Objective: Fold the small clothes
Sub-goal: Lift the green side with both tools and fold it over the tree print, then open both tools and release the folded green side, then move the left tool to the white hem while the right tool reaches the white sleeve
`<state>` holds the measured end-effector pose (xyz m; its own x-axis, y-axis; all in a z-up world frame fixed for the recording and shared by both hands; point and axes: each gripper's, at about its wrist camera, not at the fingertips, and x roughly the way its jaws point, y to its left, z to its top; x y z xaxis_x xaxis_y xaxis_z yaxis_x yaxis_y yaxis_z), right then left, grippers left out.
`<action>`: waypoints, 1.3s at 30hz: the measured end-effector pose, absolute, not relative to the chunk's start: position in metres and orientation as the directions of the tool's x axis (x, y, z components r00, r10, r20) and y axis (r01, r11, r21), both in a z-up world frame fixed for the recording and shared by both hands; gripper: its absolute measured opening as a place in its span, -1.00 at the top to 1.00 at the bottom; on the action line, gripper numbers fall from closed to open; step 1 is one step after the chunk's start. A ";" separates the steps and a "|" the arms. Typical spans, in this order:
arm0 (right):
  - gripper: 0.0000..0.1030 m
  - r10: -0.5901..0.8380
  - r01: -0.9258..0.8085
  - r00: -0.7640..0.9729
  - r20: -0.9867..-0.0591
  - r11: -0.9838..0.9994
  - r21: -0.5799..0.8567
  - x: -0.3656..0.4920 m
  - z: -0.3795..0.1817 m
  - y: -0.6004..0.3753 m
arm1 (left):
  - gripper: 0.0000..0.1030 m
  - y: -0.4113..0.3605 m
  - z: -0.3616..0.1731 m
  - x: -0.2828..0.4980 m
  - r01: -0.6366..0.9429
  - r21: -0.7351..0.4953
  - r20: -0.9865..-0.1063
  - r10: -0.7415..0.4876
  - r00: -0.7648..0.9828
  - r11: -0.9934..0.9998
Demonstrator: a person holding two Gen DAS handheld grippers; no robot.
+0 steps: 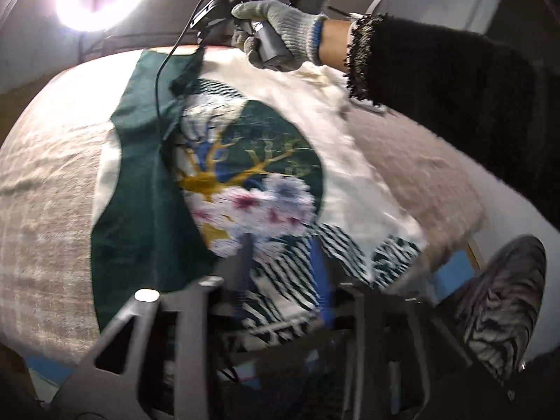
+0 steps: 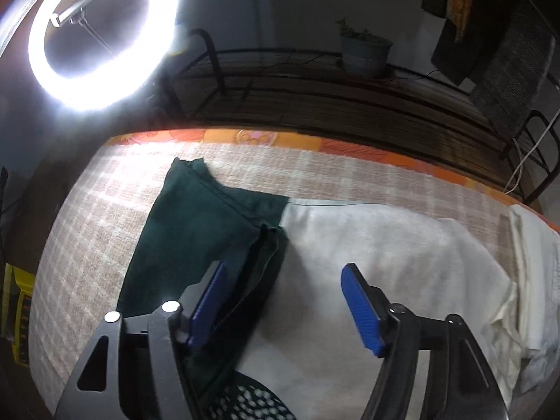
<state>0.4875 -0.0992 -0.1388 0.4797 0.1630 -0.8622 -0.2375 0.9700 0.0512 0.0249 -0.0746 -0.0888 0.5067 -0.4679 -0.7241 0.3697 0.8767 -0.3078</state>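
Observation:
A small white and dark green shirt (image 1: 252, 161) with a printed deer and flowers lies flat on the checked cloth (image 1: 45, 217). In the left wrist view my left gripper (image 1: 280, 280) hangs over the shirt's near hem; its fingers are blurred, with a blue pad (image 1: 320, 273) showing. The right gripper (image 1: 196, 66) is held by a gloved hand (image 1: 280, 31) at the shirt's far edge. In the right wrist view my right gripper (image 2: 283, 301) is open, blue pads (image 2: 360, 308) wide apart, just above the green sleeve (image 2: 196, 238) and white body (image 2: 367, 252).
A bright ring light (image 2: 101, 35) stands beyond the far left. An orange mattress edge (image 2: 266, 136) borders the cloth. A dark metal rack (image 2: 315, 84) and a potted plant (image 2: 364, 52) stand behind. Folded white cloth (image 2: 532, 262) lies at the right. A shoe (image 1: 500, 308) shows below.

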 end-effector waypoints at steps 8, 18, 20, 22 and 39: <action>-0.40 0.128 -0.173 0.543 -0.830 0.984 0.039 0.439 -0.099 -0.178 | 0.19 -0.092 -0.077 -0.020 0.496 -0.305 -0.693 -0.547 0.471 0.813; -0.40 0.149 -0.098 0.638 -0.755 0.989 0.112 0.347 -0.055 -0.287 | 0.19 -0.071 -0.063 -0.045 0.466 -0.293 -0.658 -0.530 0.535 0.835; -0.40 0.164 -0.092 0.654 -0.739 0.986 0.137 0.324 -0.050 -0.308 | 0.19 -0.064 -0.061 -0.043 0.441 -0.301 -0.654 -0.519 0.550 0.846; -0.40 0.169 -0.082 0.672 -0.721 0.985 0.155 0.299 -0.044 -0.331 | 0.19 -0.062 -0.061 -0.038 0.419 -0.306 -0.657 -0.509 0.556 0.855; -0.40 0.348 -0.098 0.713 -0.609 0.909 0.405 0.210 -0.047 -0.450 | 0.19 -0.216 -0.108 -0.001 0.603 -0.161 -0.714 -0.514 0.475 0.781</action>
<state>0.2098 -0.4502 -0.0471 0.7132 0.3478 -0.6086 -0.0979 0.9092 0.4048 -0.0009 -0.2157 -0.1081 0.4749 -0.5143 -0.7141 0.6033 0.7810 -0.1612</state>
